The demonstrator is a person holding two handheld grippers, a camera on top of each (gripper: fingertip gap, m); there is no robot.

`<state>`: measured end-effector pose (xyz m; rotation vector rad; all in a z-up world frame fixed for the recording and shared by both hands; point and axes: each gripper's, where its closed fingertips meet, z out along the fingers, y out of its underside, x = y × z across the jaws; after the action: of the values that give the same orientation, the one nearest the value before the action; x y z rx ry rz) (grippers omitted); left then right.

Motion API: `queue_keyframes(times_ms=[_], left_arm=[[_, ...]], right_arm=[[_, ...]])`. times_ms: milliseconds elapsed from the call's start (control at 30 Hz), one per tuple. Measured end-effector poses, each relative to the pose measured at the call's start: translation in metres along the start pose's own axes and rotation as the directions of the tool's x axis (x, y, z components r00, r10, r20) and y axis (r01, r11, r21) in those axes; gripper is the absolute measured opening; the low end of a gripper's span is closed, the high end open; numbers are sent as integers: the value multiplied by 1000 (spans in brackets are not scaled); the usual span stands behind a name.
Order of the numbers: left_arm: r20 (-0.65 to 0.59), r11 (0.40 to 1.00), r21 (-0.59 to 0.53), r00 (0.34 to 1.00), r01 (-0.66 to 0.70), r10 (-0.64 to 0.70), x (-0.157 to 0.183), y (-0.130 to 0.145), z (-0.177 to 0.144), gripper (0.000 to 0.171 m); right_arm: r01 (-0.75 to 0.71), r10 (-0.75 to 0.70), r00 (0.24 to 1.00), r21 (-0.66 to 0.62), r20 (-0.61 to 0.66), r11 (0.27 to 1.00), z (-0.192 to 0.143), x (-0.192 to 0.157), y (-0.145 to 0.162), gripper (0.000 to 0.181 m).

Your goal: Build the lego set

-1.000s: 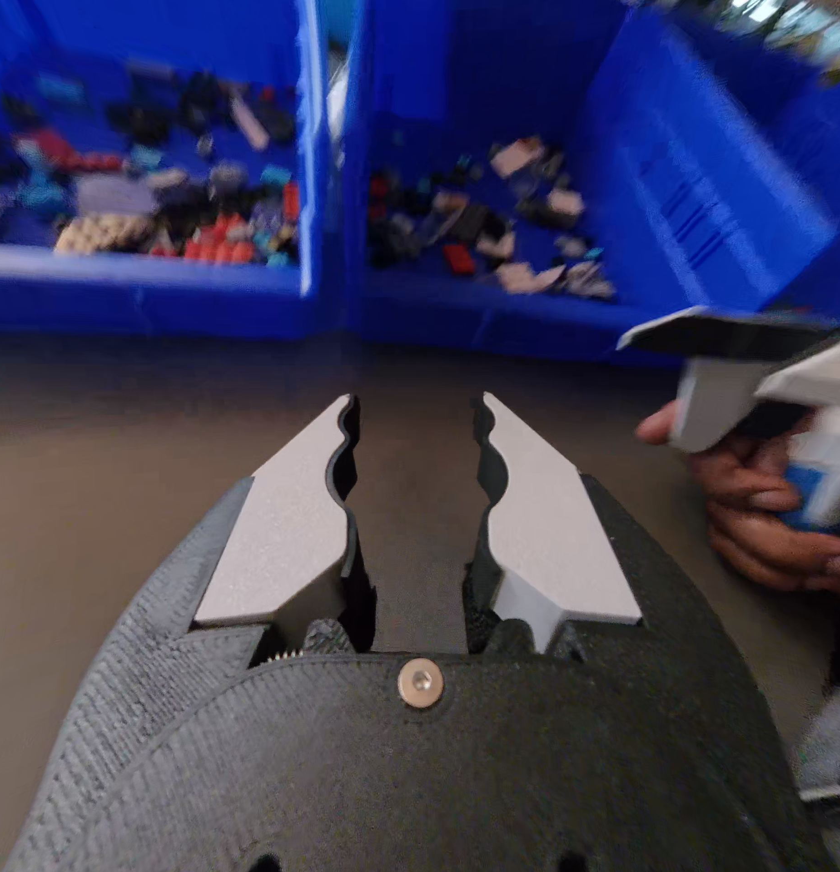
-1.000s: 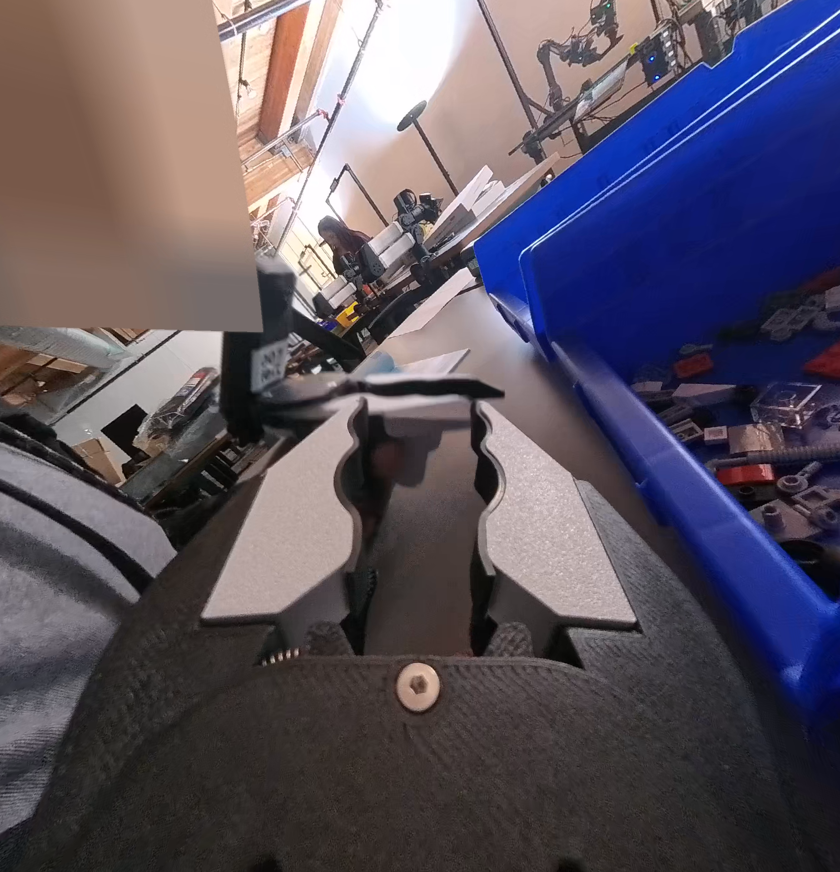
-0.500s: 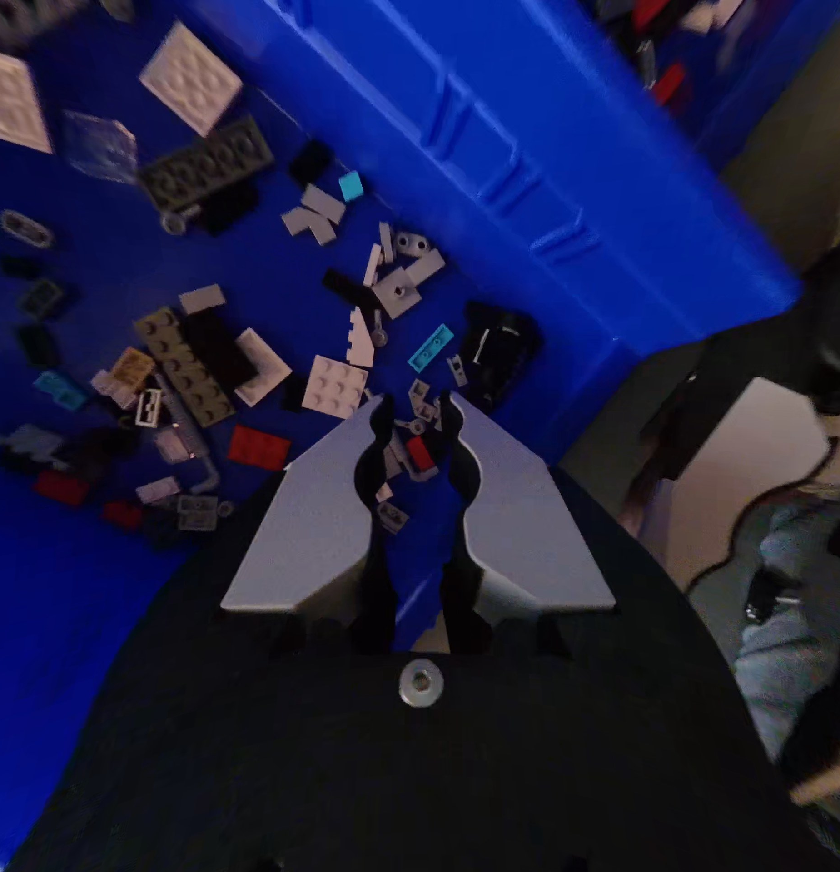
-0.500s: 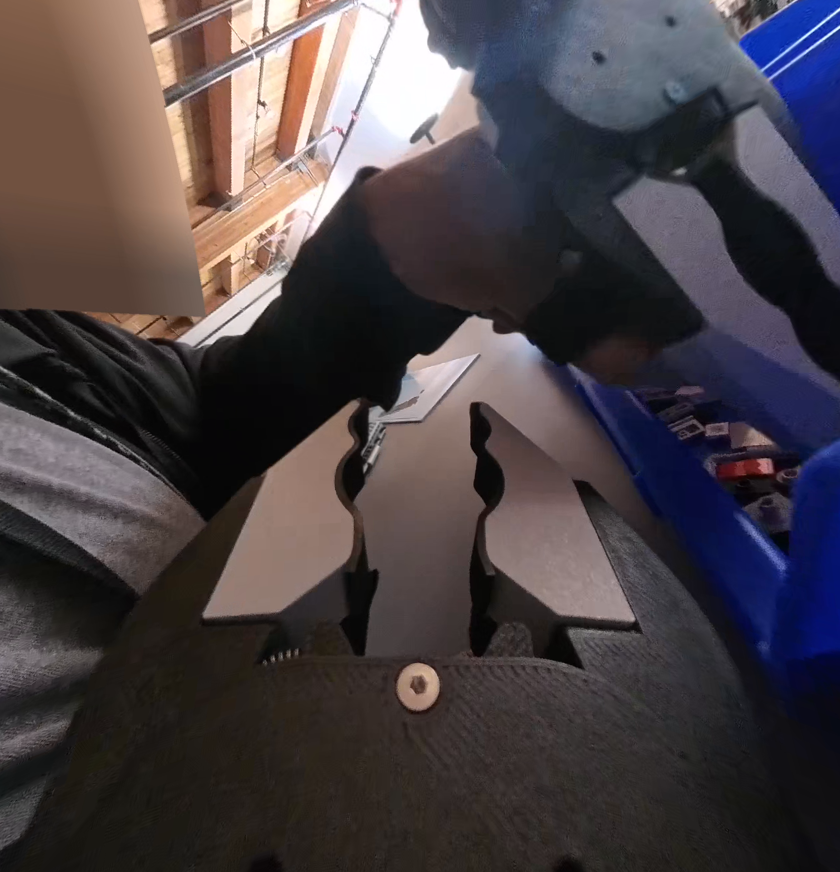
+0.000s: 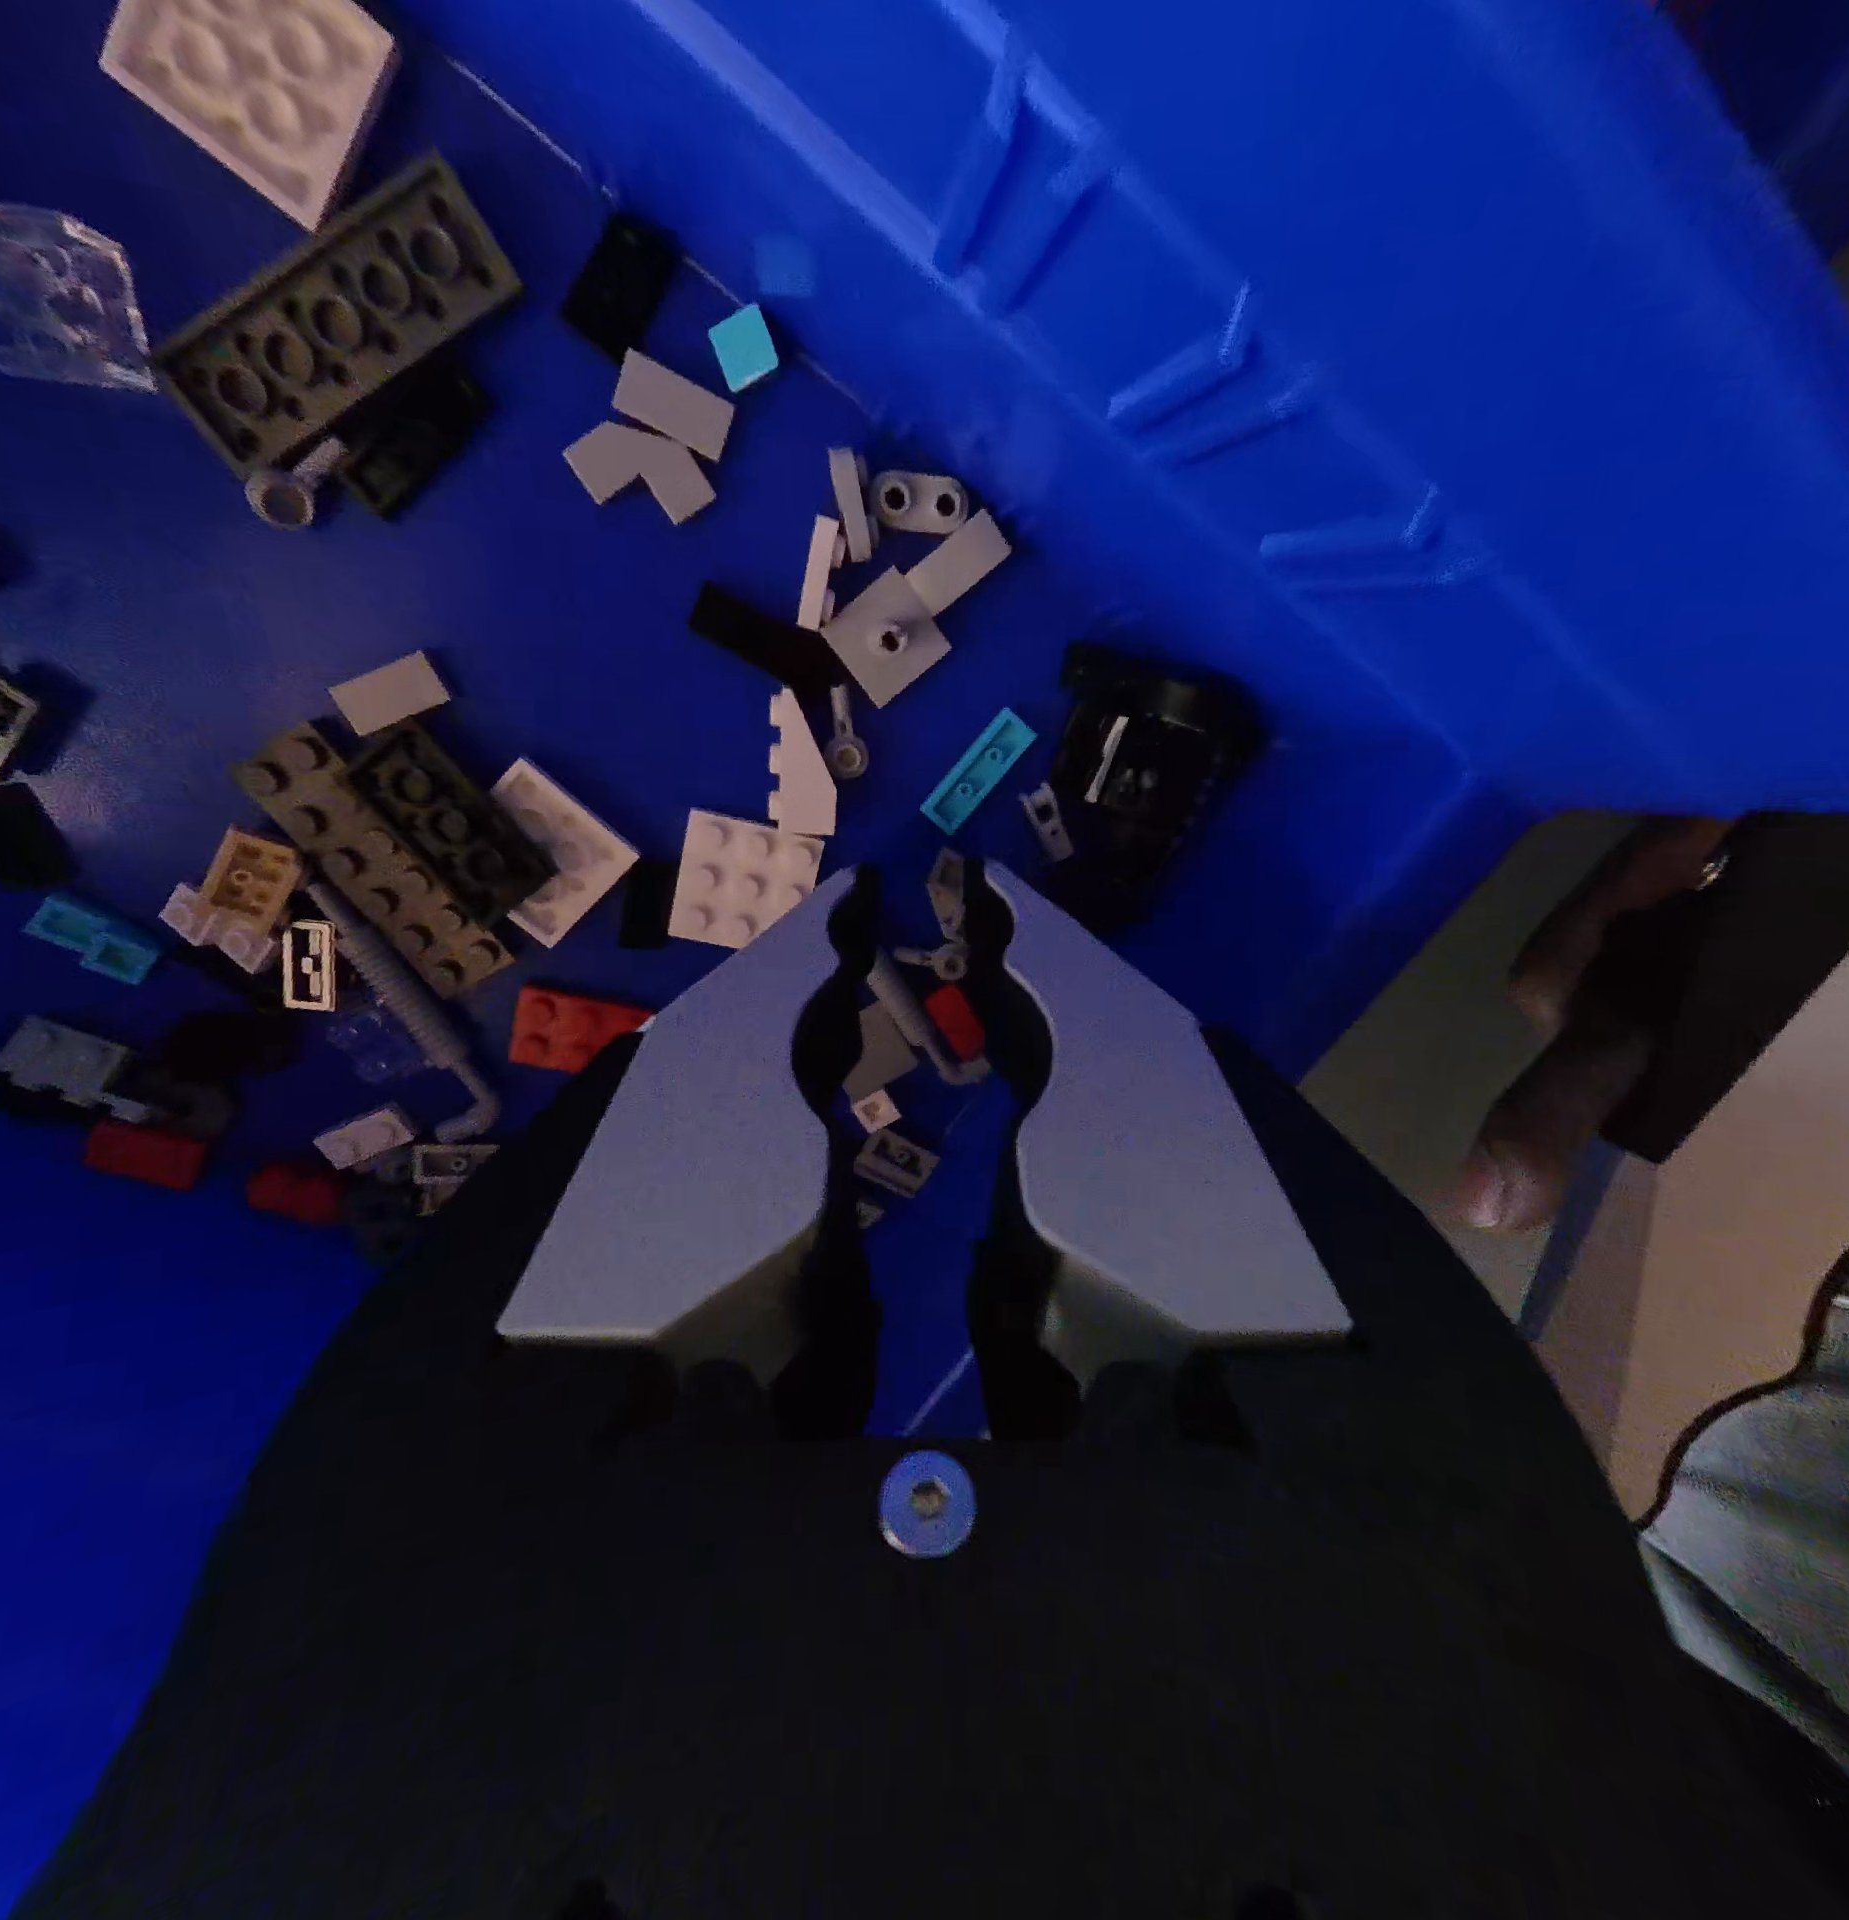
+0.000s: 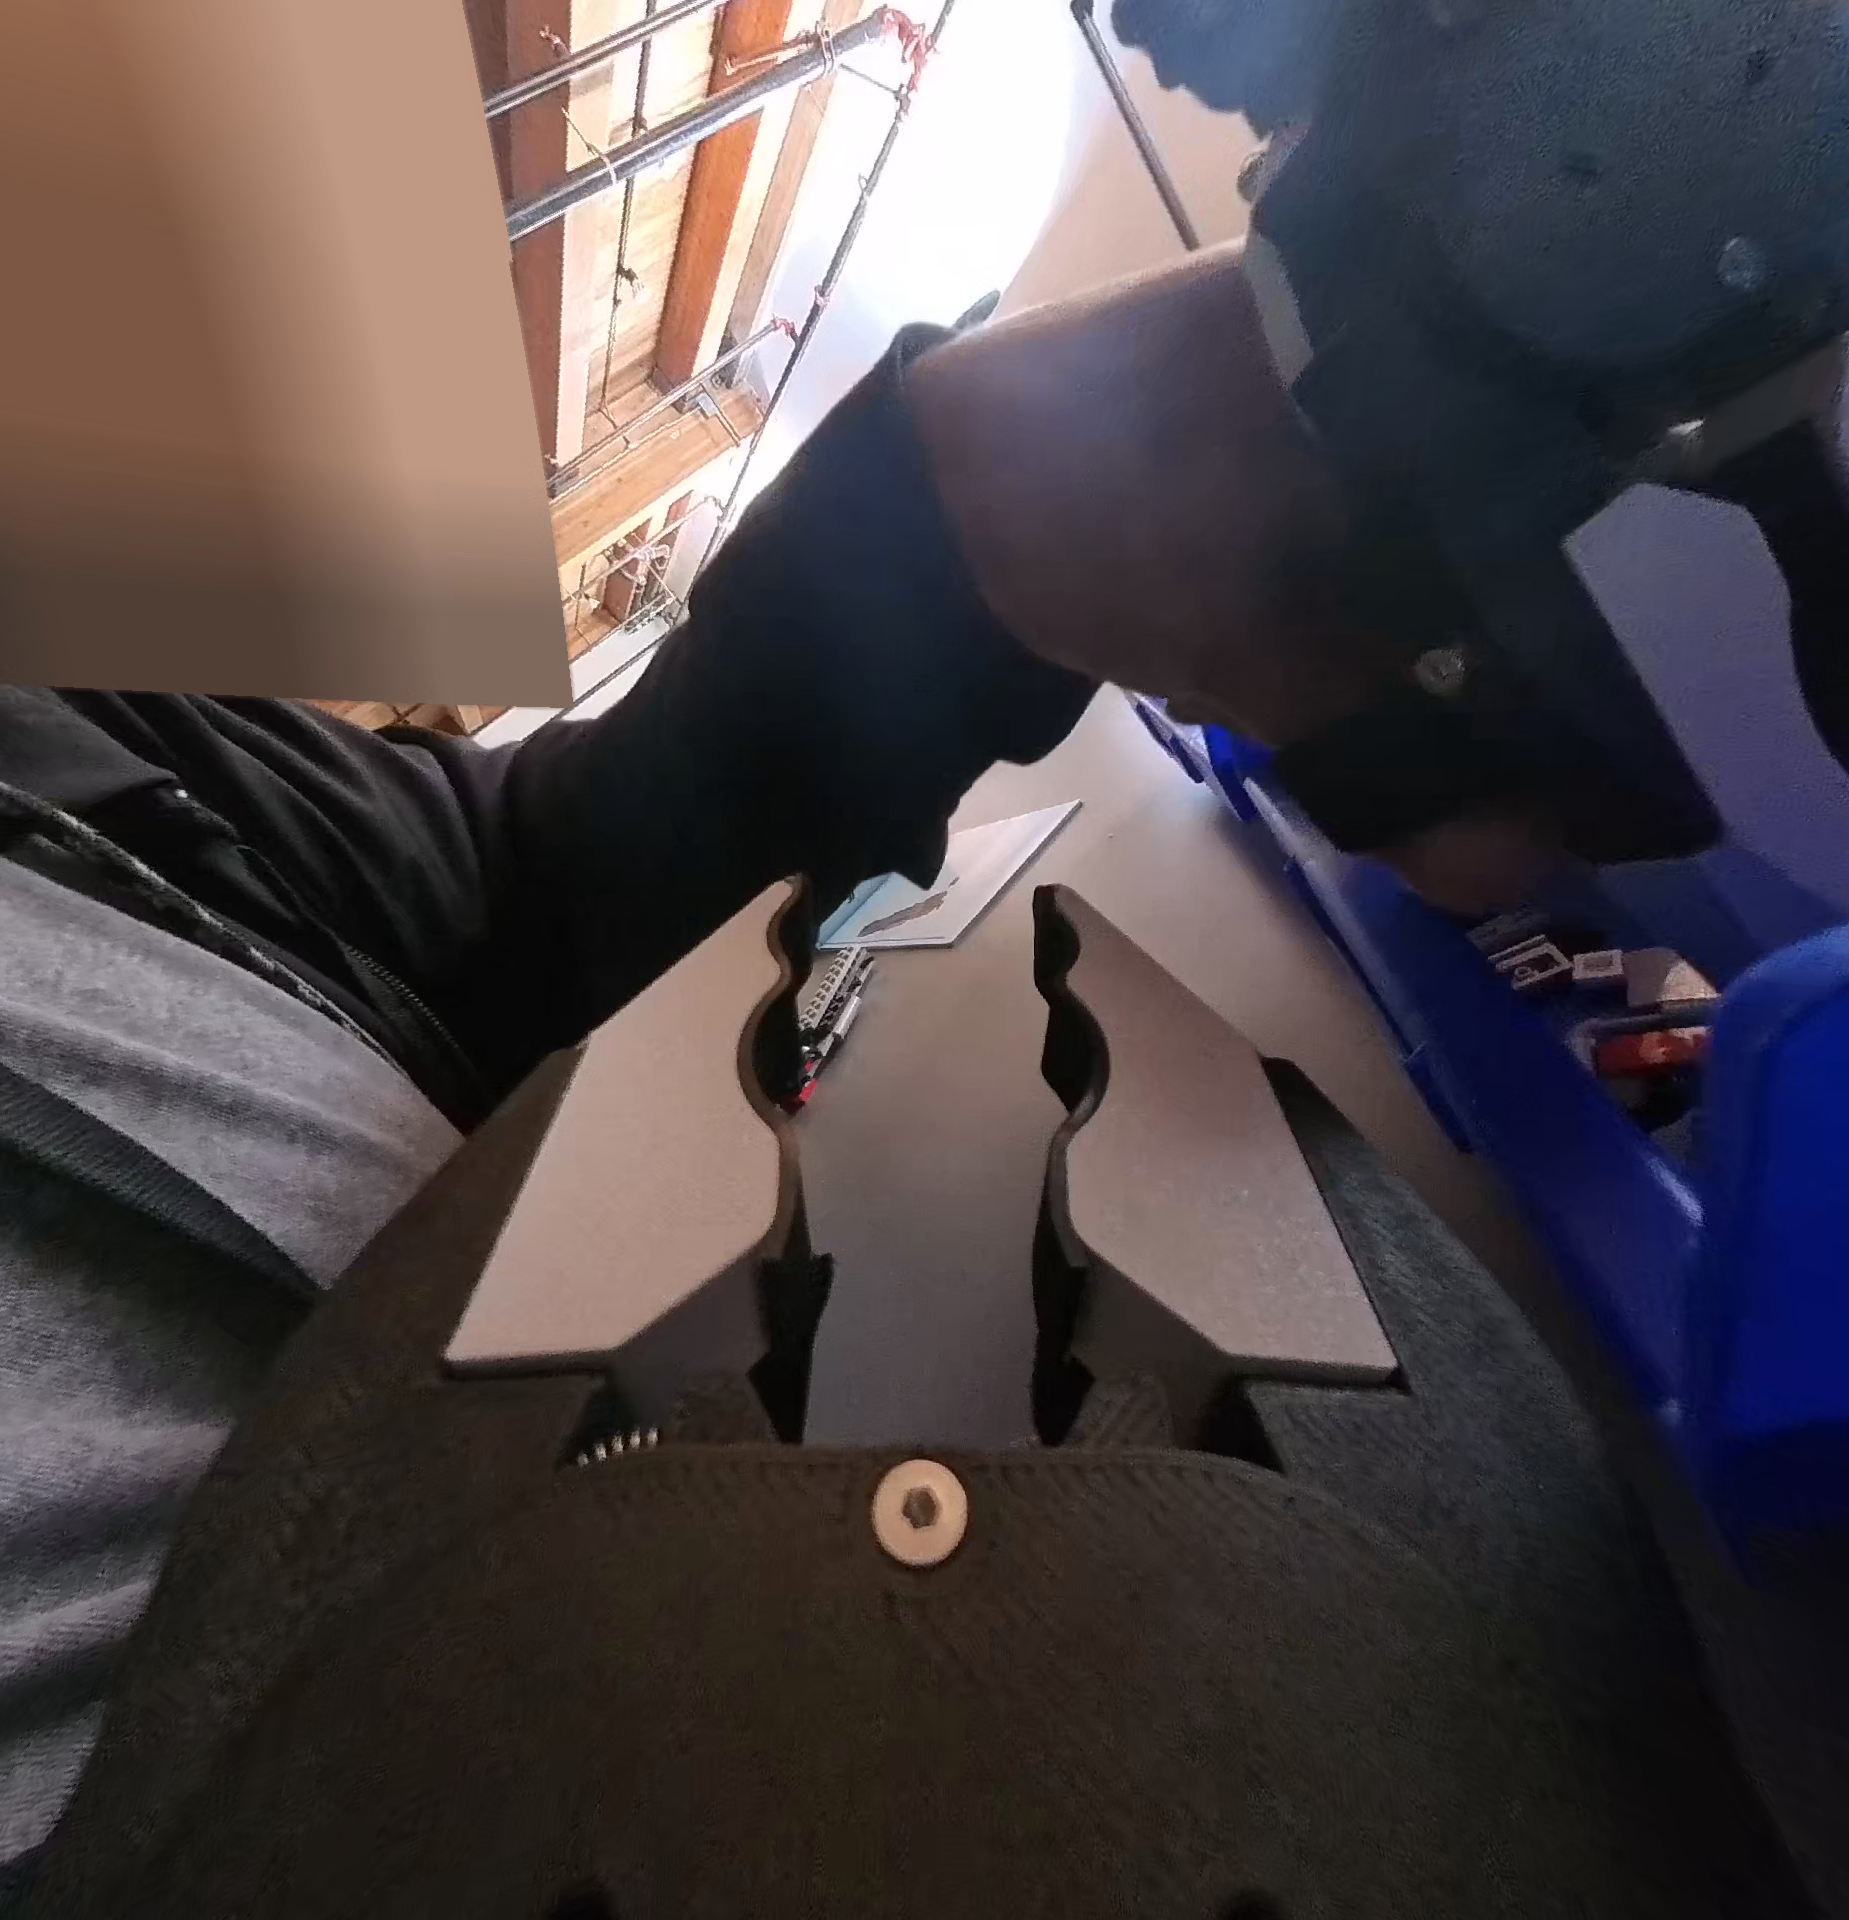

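My left gripper point(image 5: 925, 883) hangs inside a blue bin point(image 5: 1315, 312), jaws a narrow gap apart and empty. Below the gap lie a small red piece point(image 5: 951, 1018) and a grey pin point(image 5: 904, 1003). A white square plate point(image 5: 743, 878), a red plate point(image 5: 567, 1029), a teal plate point(image 5: 977, 771) and dark grey plates point(image 5: 400, 831) lie around the tips. My right gripper point(image 6: 917, 899) is open and empty, low over the brown table point(image 6: 920, 1195). A small partial Lego build point(image 6: 826, 1018) sits on the table by its left finger.
A booklet point(image 6: 961, 873) lies on the table beyond the build. The blue bin's front wall point(image 6: 1522, 1122) runs along the right. The person's sleeve and hand point(image 6: 1107, 499) holding the left gripper cross above. A black chunky piece point(image 5: 1148, 748) sits in the bin corner. My left gripper is the nearer one to the red plate point(image 5: 567, 1029): about 6 cm, against 15 cm.
My left gripper has moved from above the table into the bin, tipped down over the pieces, and its jaws have narrowed. My right gripper has stayed low over the table, open.
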<state>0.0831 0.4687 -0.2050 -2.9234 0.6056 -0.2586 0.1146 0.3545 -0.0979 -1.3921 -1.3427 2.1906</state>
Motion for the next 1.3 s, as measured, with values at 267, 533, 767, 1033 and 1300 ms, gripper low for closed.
queue_keyframes(times_ms=[267, 533, 767, 1033, 1300], left_arm=[[-11, 999, 46, 1000, -25, 26, 1, 2, -1, 2], [1, 905, 403, 989, 136, -149, 6, 19, -84, 1], [-57, 846, 312, 898, 431, -437, 29, 138, -73, 1], [3, 851, 193, 867, 488, -498, 38, 176, -57, 24], [60, 878, 455, 979, 145, -193, -3, 6, -112, 22]], right_arm=[[-6, 6, 1000, 4, 0, 1000, -1, 1, -1, 44], [-14, 14, 1000, 7, 3, 1000, -1, 1, -1, 44], [-12, 12, 1000, 6, 2, 1000, 0, 1, -1, 44], [5, -5, 1000, -4, -13, 1000, 1, 1, 1, 44], [10, -11, 1000, -10, -20, 1000, 1, 2, 2, 44]])
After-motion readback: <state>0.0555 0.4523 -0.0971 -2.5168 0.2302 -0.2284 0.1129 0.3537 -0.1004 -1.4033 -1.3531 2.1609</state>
